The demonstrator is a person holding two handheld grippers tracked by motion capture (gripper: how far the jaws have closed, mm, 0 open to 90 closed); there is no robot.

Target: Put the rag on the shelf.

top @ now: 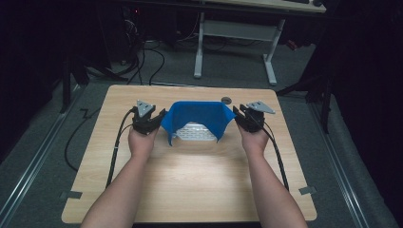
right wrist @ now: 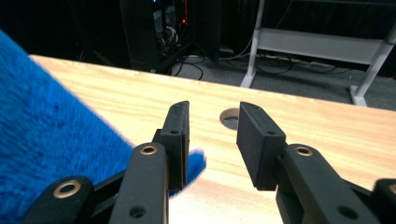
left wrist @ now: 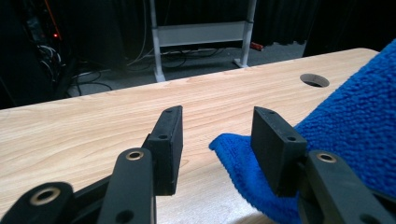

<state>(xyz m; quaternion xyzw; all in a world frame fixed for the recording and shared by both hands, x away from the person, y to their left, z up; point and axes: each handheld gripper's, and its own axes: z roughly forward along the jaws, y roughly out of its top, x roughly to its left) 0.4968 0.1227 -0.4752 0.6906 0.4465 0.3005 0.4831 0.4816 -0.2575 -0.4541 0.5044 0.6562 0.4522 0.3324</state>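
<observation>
The left gripper (top: pixel 159 117) stands with its jaws parted, a corner of the blue towel (left wrist: pixel 355 107) lying between them, unpinched. The right gripper (top: pixel 237 115) is likewise released, the towel's opposite corner (right wrist: pixel 46 140) just beside its left jaw. The towel sags between the two grippers over a pale ridged object (top: pixel 194 132). Beneath is a light wooden table (top: pixel 190 175) with a round cable hole (right wrist: pixel 230 118) beyond the right gripper. Farther off are grey carpet, a white desk frame (top: pixel 237 35) and dark equipment with tangled cables (top: pixel 142 52).

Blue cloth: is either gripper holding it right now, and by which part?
Nothing is held. Both the left gripper and the right gripper have open jaws, and the blue cloth corners lie free beside them.
</observation>
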